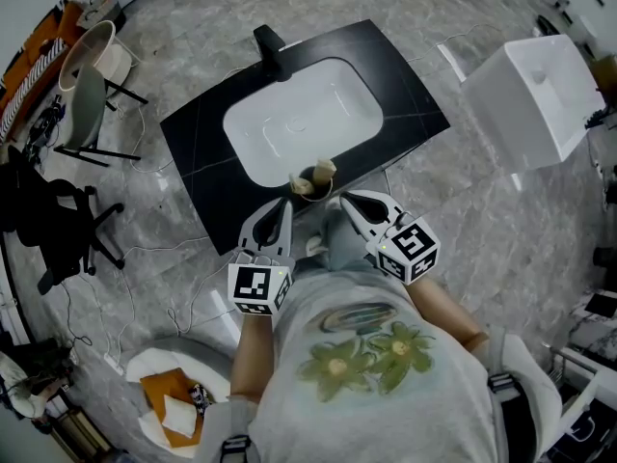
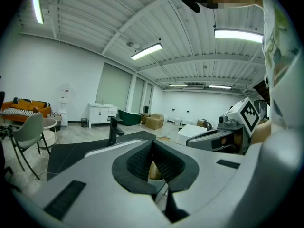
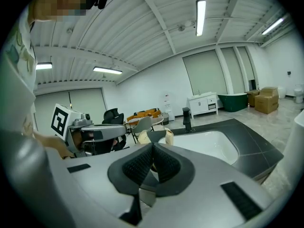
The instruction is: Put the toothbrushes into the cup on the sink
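One sink (image 1: 193, 148), one faucet (image 1: 268, 44), one cup (image 1: 314, 185), one white box (image 1: 535, 99). Two grippers here, left gripper (image 1: 283, 206) and right gripper (image 1: 349, 201). Two chairs: pale chair (image 1: 85, 95), black chair (image 1: 48, 220).

The basin (image 1: 299, 123) sits in the counter (image 1: 193, 152), with the tap (image 1: 270, 46) behind it at the far edge. The cup (image 1: 313, 183) stands on the counter's near edge, before the basin. My left gripper (image 1: 281, 208) is just left of the cup and my right gripper (image 1: 350, 199) just right. A chair (image 1: 87, 95) stands well left of the counter, a box (image 1: 535, 99) to its right.
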`<state>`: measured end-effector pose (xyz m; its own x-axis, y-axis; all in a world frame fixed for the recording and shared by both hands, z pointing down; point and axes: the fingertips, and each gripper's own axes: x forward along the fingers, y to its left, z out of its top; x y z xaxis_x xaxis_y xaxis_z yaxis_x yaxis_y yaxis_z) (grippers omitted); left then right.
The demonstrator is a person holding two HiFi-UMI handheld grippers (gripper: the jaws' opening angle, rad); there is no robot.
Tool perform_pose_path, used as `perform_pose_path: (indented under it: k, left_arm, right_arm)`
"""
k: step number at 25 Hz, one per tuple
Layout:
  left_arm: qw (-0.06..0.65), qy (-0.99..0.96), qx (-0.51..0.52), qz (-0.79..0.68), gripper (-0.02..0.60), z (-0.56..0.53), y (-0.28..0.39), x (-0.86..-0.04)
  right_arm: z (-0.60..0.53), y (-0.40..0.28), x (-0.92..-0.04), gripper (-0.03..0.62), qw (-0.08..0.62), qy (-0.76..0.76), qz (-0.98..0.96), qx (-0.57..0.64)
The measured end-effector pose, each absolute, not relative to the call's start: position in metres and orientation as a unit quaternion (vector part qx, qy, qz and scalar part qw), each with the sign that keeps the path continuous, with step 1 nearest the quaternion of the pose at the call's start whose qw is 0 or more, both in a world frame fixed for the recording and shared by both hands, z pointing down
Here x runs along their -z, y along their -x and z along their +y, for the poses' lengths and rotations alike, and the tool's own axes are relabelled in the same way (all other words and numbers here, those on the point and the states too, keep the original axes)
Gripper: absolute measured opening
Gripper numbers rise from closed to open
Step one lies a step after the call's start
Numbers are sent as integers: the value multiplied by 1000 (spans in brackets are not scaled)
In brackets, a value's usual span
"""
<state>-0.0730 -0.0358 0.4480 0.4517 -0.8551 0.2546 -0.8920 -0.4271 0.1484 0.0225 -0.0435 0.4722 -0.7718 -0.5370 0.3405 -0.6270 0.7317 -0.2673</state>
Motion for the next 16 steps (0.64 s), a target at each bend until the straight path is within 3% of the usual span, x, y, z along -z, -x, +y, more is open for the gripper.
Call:
perform_pose_path:
  k: [16]
  left_arm:
    - [130, -847, -75, -509, 18, -29, 60, -452]
  right_arm:
    - [-34, -38, -477, 41, 130, -334, -915, -185]
